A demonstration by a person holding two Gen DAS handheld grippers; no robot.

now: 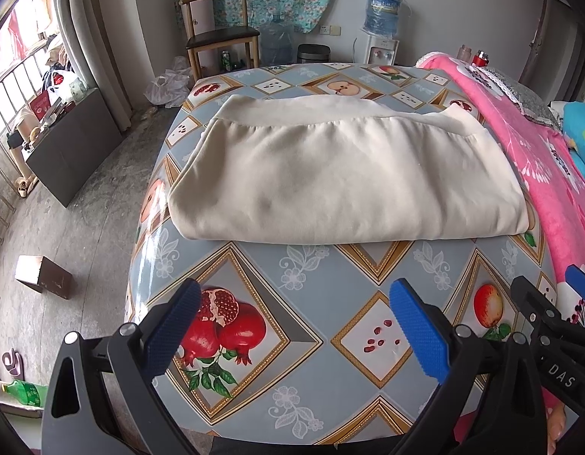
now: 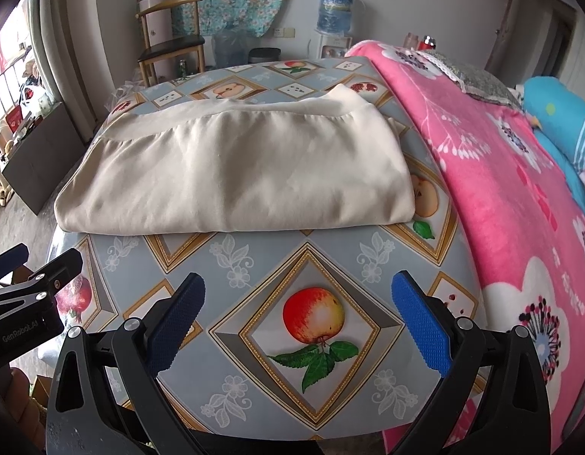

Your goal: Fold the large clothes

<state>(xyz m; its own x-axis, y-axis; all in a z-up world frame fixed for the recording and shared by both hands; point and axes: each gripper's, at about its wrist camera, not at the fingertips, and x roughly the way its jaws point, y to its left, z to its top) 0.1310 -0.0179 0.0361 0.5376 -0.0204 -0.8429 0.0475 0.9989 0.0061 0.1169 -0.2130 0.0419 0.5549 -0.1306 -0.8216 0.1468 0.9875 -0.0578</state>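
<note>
A cream garment (image 1: 341, 174) lies folded into a flat rectangle on the far half of the table (image 1: 315, 276), its ribbed hem along the far edge. It also shows in the right wrist view (image 2: 235, 174). My left gripper (image 1: 292, 295) is open and empty, hovering over the near part of the table, well short of the garment. My right gripper (image 2: 296, 288) is open and empty too, beside the left one and equally short of the garment. The right gripper's body shows at the right of the left wrist view (image 1: 550, 314).
The table wears a grey fruit-print cloth (image 2: 311, 258). A pink flowered blanket (image 2: 501, 189) on a bed runs along its right side. A wooden chair (image 1: 220, 34), a water dispenser (image 1: 381, 30) and a dark cabinet (image 1: 72, 148) stand beyond and to the left.
</note>
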